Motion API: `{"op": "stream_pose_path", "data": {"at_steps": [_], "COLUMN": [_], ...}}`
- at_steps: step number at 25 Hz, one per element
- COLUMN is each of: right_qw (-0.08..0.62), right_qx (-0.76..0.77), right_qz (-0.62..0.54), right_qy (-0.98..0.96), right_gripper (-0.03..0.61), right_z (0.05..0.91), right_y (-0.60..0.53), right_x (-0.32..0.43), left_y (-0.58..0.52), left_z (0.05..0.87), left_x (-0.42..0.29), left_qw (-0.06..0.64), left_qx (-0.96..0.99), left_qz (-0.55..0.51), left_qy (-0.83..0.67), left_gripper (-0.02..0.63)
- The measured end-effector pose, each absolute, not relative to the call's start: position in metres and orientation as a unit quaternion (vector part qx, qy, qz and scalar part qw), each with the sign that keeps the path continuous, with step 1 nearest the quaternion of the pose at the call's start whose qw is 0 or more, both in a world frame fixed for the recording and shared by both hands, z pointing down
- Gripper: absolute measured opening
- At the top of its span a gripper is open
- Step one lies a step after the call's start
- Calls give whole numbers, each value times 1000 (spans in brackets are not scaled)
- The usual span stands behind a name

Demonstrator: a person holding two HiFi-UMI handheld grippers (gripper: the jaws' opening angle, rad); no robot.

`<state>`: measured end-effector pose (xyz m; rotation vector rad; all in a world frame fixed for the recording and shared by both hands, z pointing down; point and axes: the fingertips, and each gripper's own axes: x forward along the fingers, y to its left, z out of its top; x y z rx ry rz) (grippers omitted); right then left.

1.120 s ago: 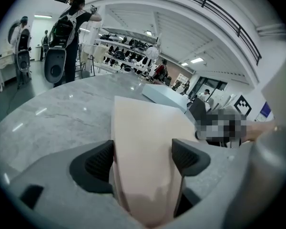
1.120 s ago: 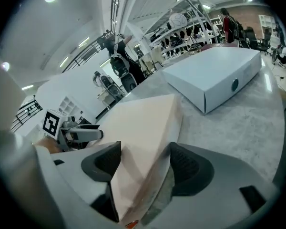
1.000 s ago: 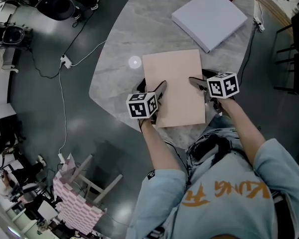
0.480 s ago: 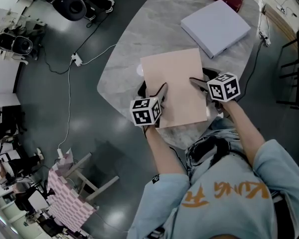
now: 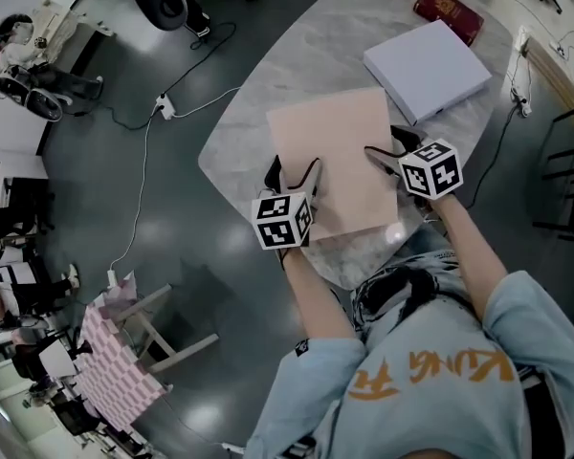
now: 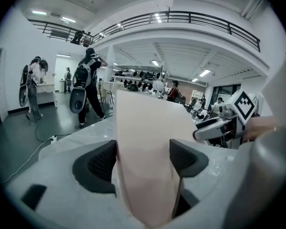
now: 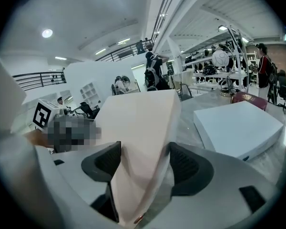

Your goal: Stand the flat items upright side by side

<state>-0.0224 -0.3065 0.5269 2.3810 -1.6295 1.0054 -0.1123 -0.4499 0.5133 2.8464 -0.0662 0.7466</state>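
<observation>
The left gripper [image 5: 294, 172] has just squeezed tighter on one side of the pink box [image 5: 340, 156]. The right gripper [image 5: 387, 146] pinches the other side. The box sits tilted between them, not yet standing. Past the right gripper, the white box [image 5: 426, 70] lies flat.

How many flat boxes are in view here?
2. The beige box is held by the left gripper, whose jaws have just closed further on it, and the right gripper. The white box lies flat on the table beyond them. None seems hidden.
</observation>
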Motion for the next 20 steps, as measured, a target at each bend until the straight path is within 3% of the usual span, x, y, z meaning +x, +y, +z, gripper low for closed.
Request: {"op": "stream_pose_path", "data": {"at_steps": [20], "right_qw": [51], "right_qx": [731], "right_qz": [243], "right_qy": [-636], "right_gripper": [316], "right_z": [477], "right_y": [-326], "right_x": [35], "left_y": [-430], "left_z": [460], "left_x": [-101], "left_qw": [89], "left_qx": [964], "left_qz": [191], "left_qy": [-160], "left_gripper": [351]}}
